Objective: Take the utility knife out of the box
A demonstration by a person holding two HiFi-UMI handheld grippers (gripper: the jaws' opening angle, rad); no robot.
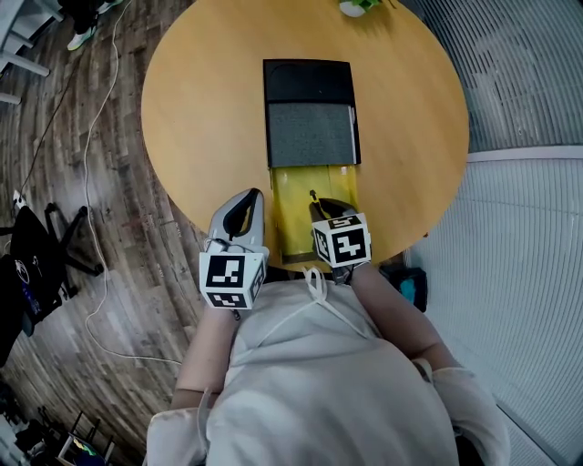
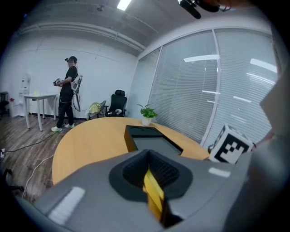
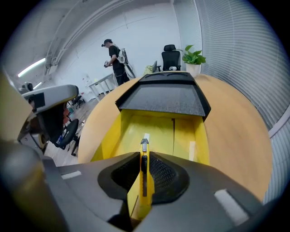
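Note:
A box lies on the round wooden table (image 1: 200,109): a black sleeve (image 1: 308,84) with a yellow drawer (image 1: 293,196) pulled out toward me. In the right gripper view a slim yellow utility knife (image 3: 144,156) with a black slider stands edge-up between the pads of my right gripper (image 3: 144,174), over the drawer's floor (image 3: 158,131). My right gripper (image 1: 330,207) sits over the drawer's near end. My left gripper (image 1: 250,202) is at the drawer's left wall. In its own view my left gripper (image 2: 152,181) is shut on a thin yellow edge (image 2: 154,192) of that drawer.
A potted plant (image 1: 360,7) stands at the table's far edge. A person (image 2: 68,90) stands by a small white table across the room, near an office chair (image 2: 118,102). A cable (image 1: 100,182) trails over the wooden floor at left. Window blinds (image 1: 528,209) run along the right.

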